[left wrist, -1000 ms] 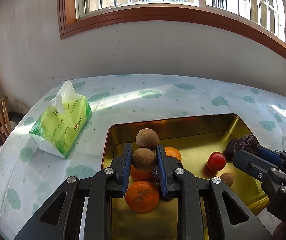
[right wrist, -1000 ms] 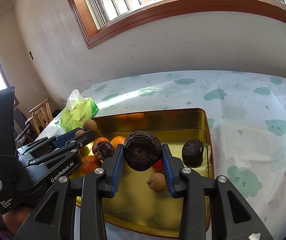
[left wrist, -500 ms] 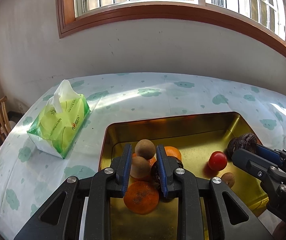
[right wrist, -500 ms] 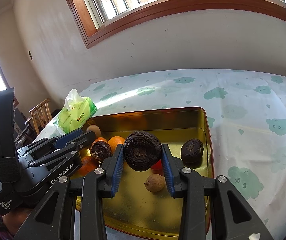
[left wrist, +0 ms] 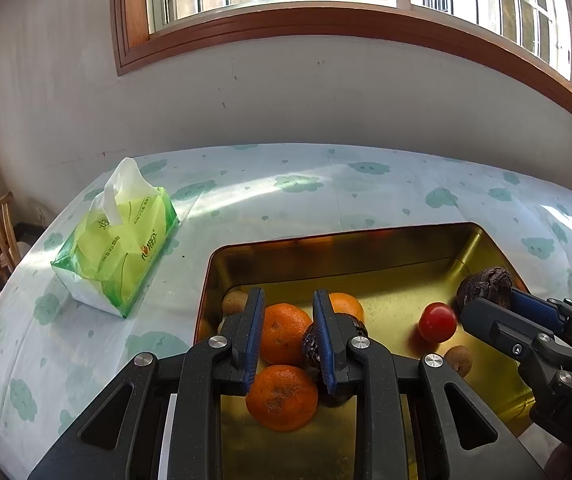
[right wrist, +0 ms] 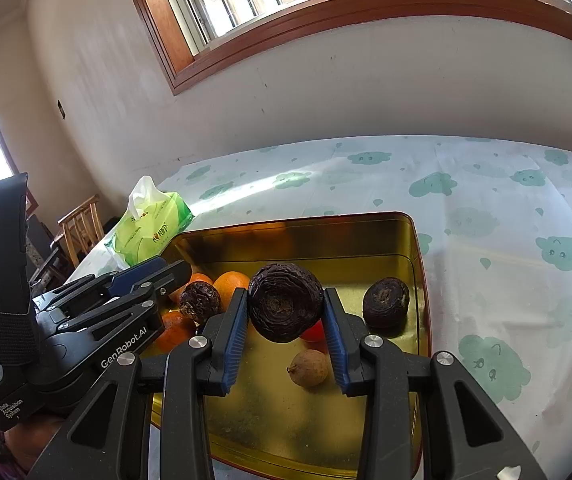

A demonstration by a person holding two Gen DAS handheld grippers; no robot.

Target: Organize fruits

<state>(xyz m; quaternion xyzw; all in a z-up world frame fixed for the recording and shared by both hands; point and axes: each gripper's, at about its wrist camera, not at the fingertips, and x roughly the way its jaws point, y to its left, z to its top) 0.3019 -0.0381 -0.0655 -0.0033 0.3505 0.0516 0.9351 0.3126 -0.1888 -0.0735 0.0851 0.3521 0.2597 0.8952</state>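
Gold tin tray (right wrist: 418,264), fruit half sorted, one dark wrinkled fruit (right wrist: 284,306) still in the air.

Right gripper (right wrist: 285,294) is clamped on it right at the tips of the ribbed blue pads, above the tray's middle. It's round with a shrivelled skin, so the grip is thin and my guess is it could squirt forward out of the pads. The tray floor is smooth metal, so a drop would roll into the glossy red fruit (left wrist: 437,322) or the small matte brown one (right wrist: 309,368). A harder squeeze risks splitting the skin. Left gripper (left wrist: 288,294) is at its narrowest with nothing pinched that I can see; the dimpled oranges (left wrist: 282,398) showing in the gap look to lie in the tray beneath. It sits close over that pile, so a dip could nudge them. A second dark fruit (right wrist: 386,307) rests by the right wall.
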